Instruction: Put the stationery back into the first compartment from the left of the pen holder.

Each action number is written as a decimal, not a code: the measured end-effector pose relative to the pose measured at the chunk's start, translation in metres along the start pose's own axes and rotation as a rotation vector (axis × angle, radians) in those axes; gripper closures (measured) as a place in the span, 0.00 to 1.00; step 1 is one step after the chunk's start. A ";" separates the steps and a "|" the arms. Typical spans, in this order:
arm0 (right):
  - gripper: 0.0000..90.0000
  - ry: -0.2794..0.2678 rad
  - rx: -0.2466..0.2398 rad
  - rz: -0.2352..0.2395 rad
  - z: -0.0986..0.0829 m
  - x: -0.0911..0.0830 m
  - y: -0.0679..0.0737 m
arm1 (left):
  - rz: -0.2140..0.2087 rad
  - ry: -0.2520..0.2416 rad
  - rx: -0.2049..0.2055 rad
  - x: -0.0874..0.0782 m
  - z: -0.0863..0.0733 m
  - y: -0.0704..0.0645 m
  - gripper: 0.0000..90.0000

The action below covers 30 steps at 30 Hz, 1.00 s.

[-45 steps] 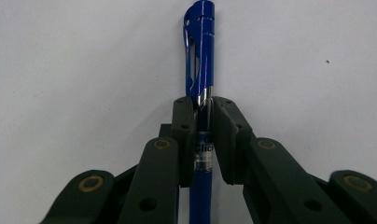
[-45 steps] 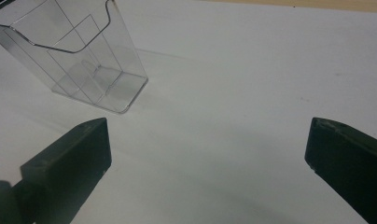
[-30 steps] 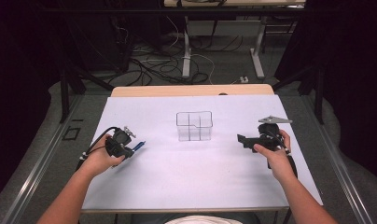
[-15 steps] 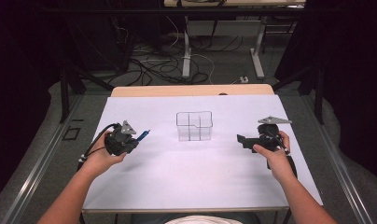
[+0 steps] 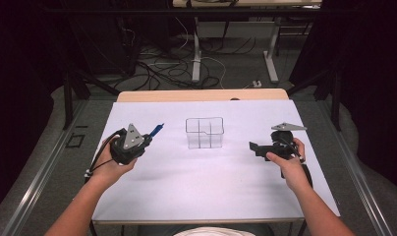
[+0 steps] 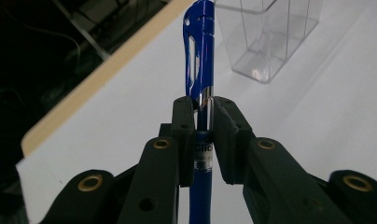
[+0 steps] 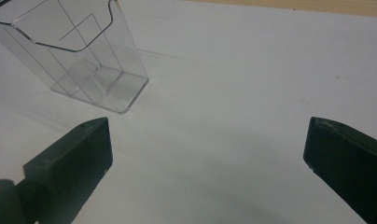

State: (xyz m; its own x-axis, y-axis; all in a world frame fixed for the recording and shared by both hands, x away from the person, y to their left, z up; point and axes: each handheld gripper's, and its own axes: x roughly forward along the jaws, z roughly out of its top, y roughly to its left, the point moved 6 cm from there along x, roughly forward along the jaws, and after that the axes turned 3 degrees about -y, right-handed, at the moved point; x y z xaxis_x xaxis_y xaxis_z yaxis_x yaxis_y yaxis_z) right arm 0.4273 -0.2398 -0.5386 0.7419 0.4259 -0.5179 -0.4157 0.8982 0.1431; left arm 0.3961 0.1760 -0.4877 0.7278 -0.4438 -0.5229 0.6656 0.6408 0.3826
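On the table (image 5: 206, 182):
Left gripper (image 6: 199, 122): jaws clamped on blue pen (image 6: 199, 60).
Right gripper (image 7: 207, 158): jaws wide apart, empty.
Clear holder (image 5: 204, 132): upright between them.

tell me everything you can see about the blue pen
The blue plastic pen has a glossy translucent barrel, a clip at its far end and a white label with partly hidden print. The left gripper holds it, black jaws shut on its barrel, above the white table. Its clip end points toward the clear plastic divided holder, short of touching it.
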 end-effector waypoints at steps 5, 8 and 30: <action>0.01 -0.001 -0.001 0.004 0.000 0.000 0.001 | 0.104 -0.065 0.147 -0.011 0.017 -0.007 0.88; 0.01 0.002 0.005 0.010 0.000 0.000 0.001 | 0.168 -0.096 0.237 -0.017 0.027 -0.012 0.88; 0.00 0.043 -0.070 0.044 0.002 0.000 0.014 | 0.316 -0.108 0.928 -0.016 0.069 -0.070 0.88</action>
State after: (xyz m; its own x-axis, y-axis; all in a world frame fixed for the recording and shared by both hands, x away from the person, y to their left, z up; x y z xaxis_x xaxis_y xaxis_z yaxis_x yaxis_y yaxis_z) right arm 0.4228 -0.2272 -0.5354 0.6996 0.4581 -0.5484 -0.4838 0.8685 0.1083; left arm 0.3497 0.0949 -0.4538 0.8747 -0.4216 -0.2390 0.2698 0.0141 0.9628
